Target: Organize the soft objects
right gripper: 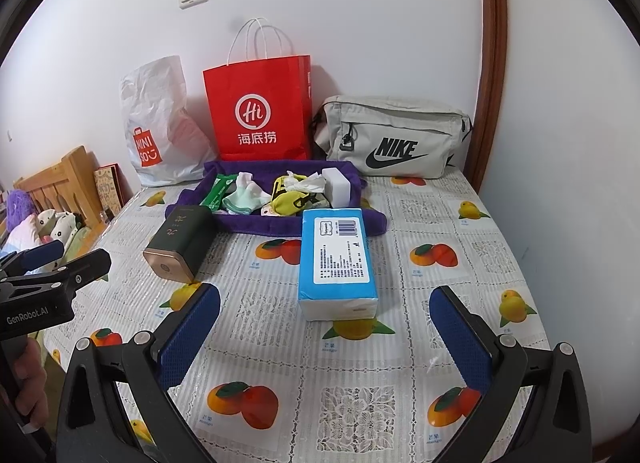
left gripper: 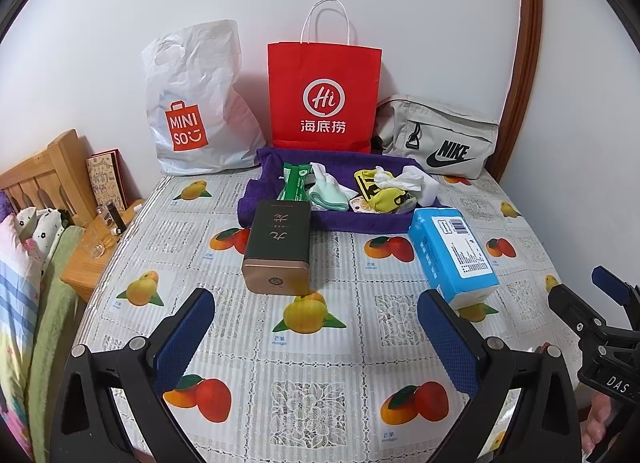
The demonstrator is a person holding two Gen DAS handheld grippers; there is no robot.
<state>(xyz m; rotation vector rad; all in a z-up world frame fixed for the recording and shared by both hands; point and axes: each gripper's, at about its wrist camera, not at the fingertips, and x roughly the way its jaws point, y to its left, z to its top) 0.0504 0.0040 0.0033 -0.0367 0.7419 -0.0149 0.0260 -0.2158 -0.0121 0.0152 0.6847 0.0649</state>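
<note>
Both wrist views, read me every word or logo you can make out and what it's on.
"MINISO": white plastic bag
"Hi 海底捞": red paper bag
"NIKE": grey pouch
"GenRobot.AI": left gripper body
"DAS": right gripper body
"mango": tablecloth
Tissue pack label, dark tin characters: unreadable

The tabletop (left gripper: 320,351) wears a clear-covered lace cloth printed with mangoes. Along its far edge, against the wall, stand a white plastic bag (left gripper: 196,103), a red paper bag (left gripper: 324,103) upright in the middle, and a grey pouch (left gripper: 440,135) to the right. Just in front of the red bag lies a purple towel (left gripper: 280,207) with small items heaped on it. A dark tin (left gripper: 278,247) lies on its side, touching the towel's near left edge. A blue tissue pack (right gripper: 336,259) lies at the towel's near right corner, its end pointing toward the cameras.
</note>
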